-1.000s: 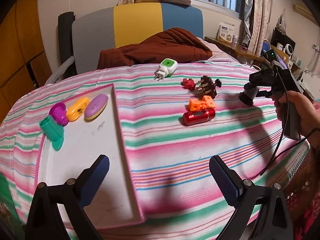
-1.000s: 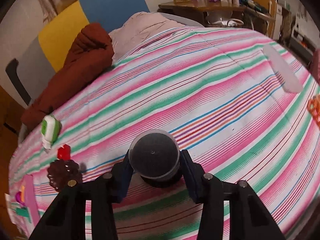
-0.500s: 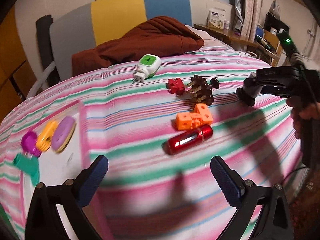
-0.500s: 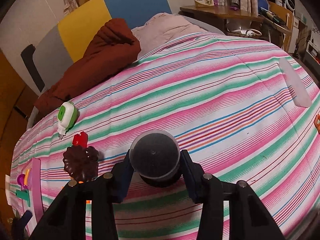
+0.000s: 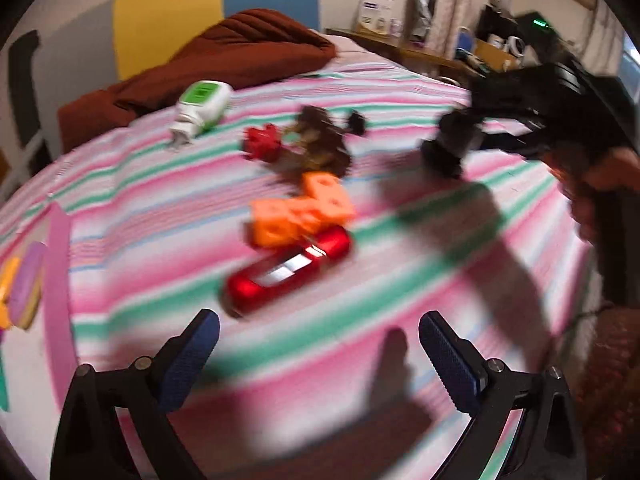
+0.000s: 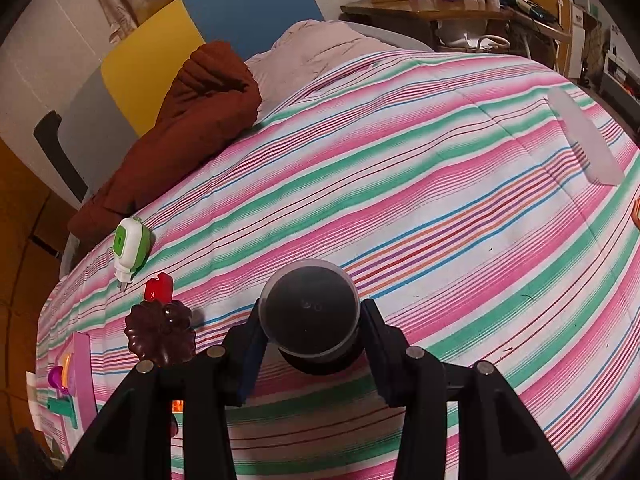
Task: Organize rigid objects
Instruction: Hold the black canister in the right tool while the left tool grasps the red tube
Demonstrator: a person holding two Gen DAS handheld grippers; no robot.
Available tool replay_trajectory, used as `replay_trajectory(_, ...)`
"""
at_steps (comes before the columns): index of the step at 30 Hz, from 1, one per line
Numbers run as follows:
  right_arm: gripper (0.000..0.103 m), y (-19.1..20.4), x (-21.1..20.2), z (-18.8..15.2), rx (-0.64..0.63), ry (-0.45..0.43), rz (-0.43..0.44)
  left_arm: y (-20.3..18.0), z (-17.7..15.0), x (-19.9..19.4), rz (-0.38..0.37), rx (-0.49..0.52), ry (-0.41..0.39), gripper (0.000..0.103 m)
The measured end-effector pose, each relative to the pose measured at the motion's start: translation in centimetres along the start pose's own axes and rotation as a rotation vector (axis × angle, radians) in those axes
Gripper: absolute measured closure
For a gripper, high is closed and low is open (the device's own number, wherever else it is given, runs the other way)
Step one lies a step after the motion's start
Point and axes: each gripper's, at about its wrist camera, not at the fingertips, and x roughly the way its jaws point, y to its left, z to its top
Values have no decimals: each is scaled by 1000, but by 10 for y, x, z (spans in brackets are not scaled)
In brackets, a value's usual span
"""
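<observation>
While the left gripper (image 5: 318,354) hangs with jaws spread above the glossy red metal cylinder (image 5: 288,270) on the striped pink-green bedspread (image 6: 440,184), the right gripper (image 6: 310,350) pinches what seems a round black lidded plastic jar (image 6: 309,312).

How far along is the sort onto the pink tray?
Done: a purple oval piece and a yellow piece lie in the pink-rimmed tray.
In hand: the right tongs grip a round black jar; the left tongs are open and empty.
Left on the striped bedspread: red metallic cylinder, orange cube blocks, small red block, brown flower-shaped piece, green-and-white plug.
</observation>
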Motion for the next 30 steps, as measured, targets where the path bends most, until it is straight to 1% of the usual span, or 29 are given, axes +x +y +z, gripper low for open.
replay_trajectory(1,58,0,1,0,1,1,1,-3,-3,-2,-10,5,-7,2)
replay_trajectory(3,58,0,0,0,3,-2,1,-5,-3,-7,20,10,-40,2)
replay_trajectory(4,58,0,0,0,3,-5,1,-2,-1,-10,69,9,-69,2)
replay_trajectory(7,58,0,-1,0,1,-9,-1,12,11,-12,156,-21,-100,2)
replay_trajectory(8,58,0,-1,1,0,-9,-2,19,18,-9,166,-38,-101,2)
replay_trajectory(10,58,1,0,1,-3,-8,0,30,29,-4,140,-74,-93,2)
replay_trajectory(12,58,2,1,1,-8,-6,-3,33,35,2,116,-69,-85,2)
replay_trajectory(14,58,1,0,1,-7,-6,-5,29,36,6,50,-48,-67,4)
replay_trajectory(15,58,0,0,1,-5,-6,-6,25,35,6,8,-42,-64,8)
replay_trajectory(16,58,0,0,0,-3,-7,-5,21,31,4,-49,-35,-58,9)
replay_trajectory(19,58,-2,-2,1,4,-9,-2,5,20,1,-103,-16,-32,14)
replay_trajectory(22,58,-1,-3,1,4,-12,0,-2,8,-3,-166,-39,-21,15)
replay_trajectory(23,58,-1,-3,1,3,-12,1,-4,4,-4,-173,-47,-25,15)
replay_trajectory(24,58,-1,-3,1,3,-12,2,-6,3,-6,-159,-44,-32,15)
replay_trajectory(28,58,-1,-2,0,7,-7,0,-5,11,-2,-36,-35,-45,15)
replay_trajectory(30,58,-3,-1,0,18,0,3,-1,16,-1,-10,-51,-48,16)
